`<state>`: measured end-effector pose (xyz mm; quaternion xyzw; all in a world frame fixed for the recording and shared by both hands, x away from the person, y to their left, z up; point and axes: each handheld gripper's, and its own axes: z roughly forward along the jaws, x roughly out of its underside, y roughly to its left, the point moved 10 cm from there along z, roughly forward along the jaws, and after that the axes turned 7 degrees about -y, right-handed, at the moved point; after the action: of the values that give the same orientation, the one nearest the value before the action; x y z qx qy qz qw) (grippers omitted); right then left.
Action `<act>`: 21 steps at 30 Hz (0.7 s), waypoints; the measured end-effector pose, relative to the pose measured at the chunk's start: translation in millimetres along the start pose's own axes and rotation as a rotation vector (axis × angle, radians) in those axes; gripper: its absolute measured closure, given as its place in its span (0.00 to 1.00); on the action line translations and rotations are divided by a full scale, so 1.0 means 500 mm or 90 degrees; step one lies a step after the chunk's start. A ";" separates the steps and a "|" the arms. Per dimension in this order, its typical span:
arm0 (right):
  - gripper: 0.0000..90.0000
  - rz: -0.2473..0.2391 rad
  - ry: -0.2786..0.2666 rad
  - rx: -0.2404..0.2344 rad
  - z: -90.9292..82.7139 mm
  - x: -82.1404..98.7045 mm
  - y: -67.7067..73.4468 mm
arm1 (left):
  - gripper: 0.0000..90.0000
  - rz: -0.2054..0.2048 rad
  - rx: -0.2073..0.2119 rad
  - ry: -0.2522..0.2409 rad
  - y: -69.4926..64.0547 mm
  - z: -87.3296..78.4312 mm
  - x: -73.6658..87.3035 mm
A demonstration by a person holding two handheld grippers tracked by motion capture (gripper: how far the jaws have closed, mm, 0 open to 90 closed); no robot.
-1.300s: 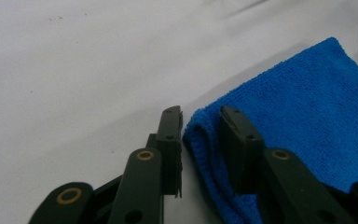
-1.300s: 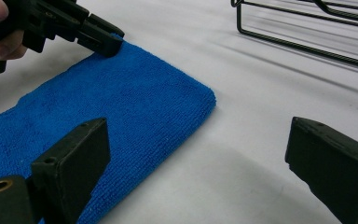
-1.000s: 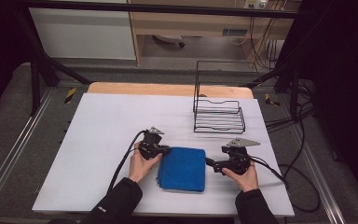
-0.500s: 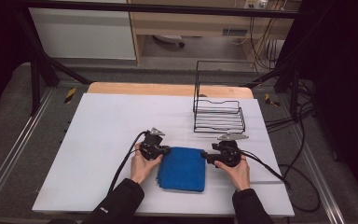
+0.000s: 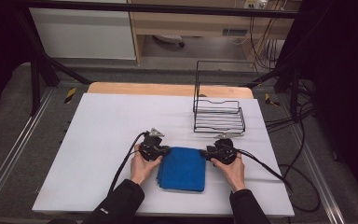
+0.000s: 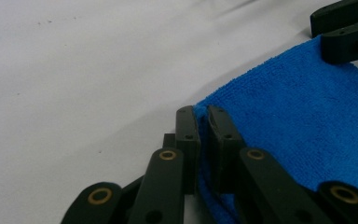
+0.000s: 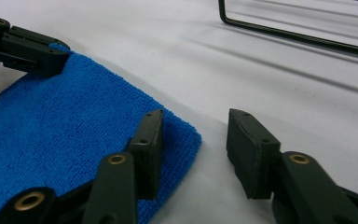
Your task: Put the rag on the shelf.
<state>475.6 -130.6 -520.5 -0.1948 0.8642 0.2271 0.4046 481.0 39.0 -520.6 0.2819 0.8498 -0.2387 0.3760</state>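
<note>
While left claw pinches blue cloth — right claw closing, not yet gripping

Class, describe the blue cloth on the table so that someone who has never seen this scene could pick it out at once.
Start at the white table and look to its near edge, in front of the black wire rack. There, between the person's two hands, lies the cloth, folded flat into a rectangle. It is the one soft, bright blue thing there; everything beside it is black or white.
</note>
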 end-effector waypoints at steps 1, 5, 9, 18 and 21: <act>0.70 0.003 0.001 -0.002 0.000 0.001 0.002 | 0.93 0.001 -0.001 0.000 0.000 0.000 0.000; 0.81 0.015 0.012 -0.012 0.000 0.003 0.009 | 0.93 0.002 0.001 0.001 0.000 0.000 0.000; 0.89 0.035 0.021 -0.020 0.001 0.005 0.012 | 0.93 0.014 -0.003 -0.001 -0.001 0.000 0.000; 0.96 0.057 0.031 -0.028 -0.001 0.004 0.015 | 0.94 0.013 -0.002 -0.001 -0.001 -0.001 -0.001; 0.96 0.057 0.026 -0.028 -0.002 0.003 0.015 | 0.94 0.000 0.005 -0.001 0.001 -0.001 -0.001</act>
<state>470.2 -125.1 -519.1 -0.1697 0.8750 0.2595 0.3719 481.2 39.5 -519.9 0.2833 0.8486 -0.2422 0.3755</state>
